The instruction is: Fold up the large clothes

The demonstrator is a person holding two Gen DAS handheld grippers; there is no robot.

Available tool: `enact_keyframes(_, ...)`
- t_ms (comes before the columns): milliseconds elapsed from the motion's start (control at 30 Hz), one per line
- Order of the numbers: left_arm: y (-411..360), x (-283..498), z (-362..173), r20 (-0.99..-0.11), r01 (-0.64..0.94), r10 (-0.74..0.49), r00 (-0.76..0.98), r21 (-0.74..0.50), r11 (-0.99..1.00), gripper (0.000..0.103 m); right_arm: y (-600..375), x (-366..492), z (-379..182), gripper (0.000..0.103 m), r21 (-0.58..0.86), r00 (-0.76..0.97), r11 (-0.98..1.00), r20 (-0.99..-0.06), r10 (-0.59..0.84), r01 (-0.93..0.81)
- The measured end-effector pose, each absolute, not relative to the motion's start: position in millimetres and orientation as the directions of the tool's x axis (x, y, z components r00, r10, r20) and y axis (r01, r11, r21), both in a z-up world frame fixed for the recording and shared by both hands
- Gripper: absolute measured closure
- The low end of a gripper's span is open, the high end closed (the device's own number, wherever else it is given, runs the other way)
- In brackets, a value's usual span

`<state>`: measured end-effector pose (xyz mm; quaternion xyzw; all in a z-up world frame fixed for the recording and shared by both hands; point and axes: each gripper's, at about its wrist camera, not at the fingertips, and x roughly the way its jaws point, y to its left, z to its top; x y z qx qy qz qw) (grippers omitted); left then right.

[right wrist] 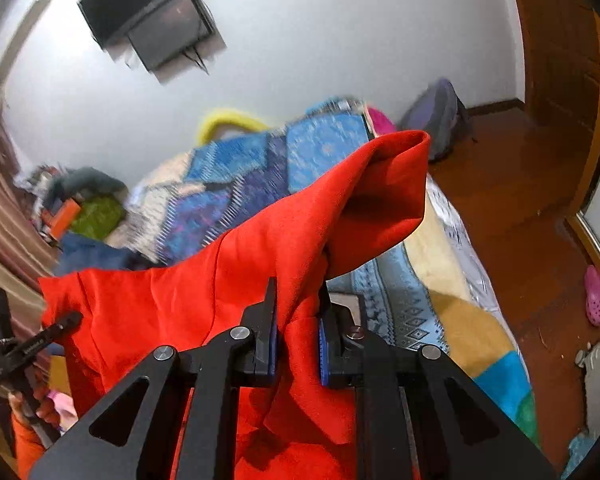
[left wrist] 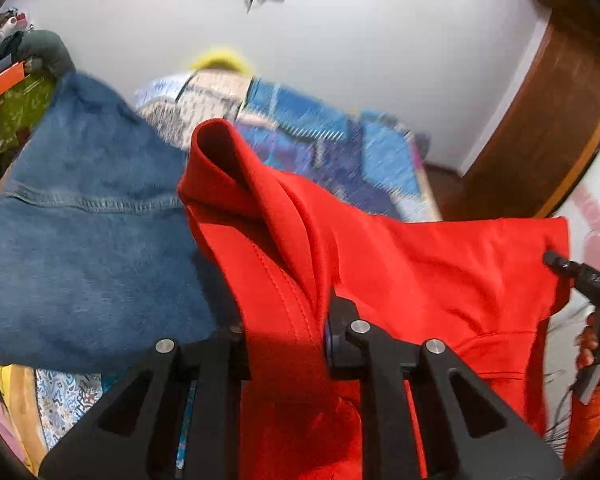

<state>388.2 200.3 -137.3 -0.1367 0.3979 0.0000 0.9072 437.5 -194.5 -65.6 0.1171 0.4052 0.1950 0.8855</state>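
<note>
A bed [right wrist: 452, 264] covered with a blue patchwork blanket [right wrist: 324, 148] filled the middle of a white-walled room, with a dark wall-mounted screen [right wrist: 148, 12] above it and a wooden floor [right wrist: 512, 200] running along its right side to a brown door [right wrist: 560, 60]. A red garment [right wrist: 228, 280] hung stretched above the bed between two hand-held grippers. The left gripper [left wrist: 284, 332] was pinched on a bunched fold of the red cloth, its jaws nearly together, while the right gripper [right wrist: 296, 340] was likewise clamped on the opposite edge, a loose corner flopping over its tips. A pair of blue jeans [left wrist: 88, 248] lay on the bed just beside the garment's left end, and a cluttered shelf [left wrist: 8, 80] stood at the bed's far left corner. A grey backpack [right wrist: 440, 116] leaned against the wall near the bed's far right corner, and a pink clog [right wrist: 594, 296] sat on the floor well apart from the bed. Bare floor lay open between the bed's right edge and the door.
</note>
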Motion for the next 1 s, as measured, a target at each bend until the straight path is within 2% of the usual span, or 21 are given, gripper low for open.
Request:
enact_keyframes(167, 217.6, 420.9, -199.5, -0.805, -0.181, -0.052, 0.591, -0.196, 0.964, 0.085, -185.8, 464.2, -120.1, 0.09, 0.302, 0.561, 0.936, -0.75, 0.35, -0.18)
enact_keyframes(300, 222.3, 417.2, -215.0, -0.803, -0.168, -0.079, 0.591, -0.218, 0.961, 0.082, -194.1, 476.8, -143.4, 0.088, 0.324, 0.532, 0.933, -0.768, 0.355, -0.154)
enact_keyframes(433, 216.0, 420.8, -213.2, -0.803, -0.159, -0.059, 0.593, -0.189, 0.969, 0.081, -201.8, 476.3, -142.4, 0.083, 0.331, 0.529, 0.93, -0.766, 0.364, -0.161)
enact_keyframes(633, 210.8, 418.4, -207.9, -0.815, -0.174, -0.041, 0.578, -0.172, 0.969, 0.078, -195.4, 464.0, -132.0, 0.079, 0.247, 0.543, 0.952, -0.782, 0.306, -0.181)
enact_keyframes(800, 204.2, 398.0, -203.7, -0.825, -0.189, -0.023, 0.565, -0.157, 0.969, 0.068, -201.6, 439.6, -117.5, 0.078, 0.23, 0.543, 0.954, -0.786, 0.298, -0.19)
enact_keyframes(933, 201.9, 366.8, -198.5, -0.829, -0.192, -0.022, 0.559, -0.155, 0.969, 0.064, -207.4, 416.4, -106.6, 0.074, 0.237, 0.53, 0.949, -0.788, 0.313, -0.209)
enact_keyframes(1000, 202.4, 355.8, -197.0, -0.832, -0.196, -0.023, 0.554, -0.157, 0.968, 0.057, -207.0, 406.2, -102.4, 0.073, 0.227, 0.526, 0.948, -0.791, 0.313, -0.223)
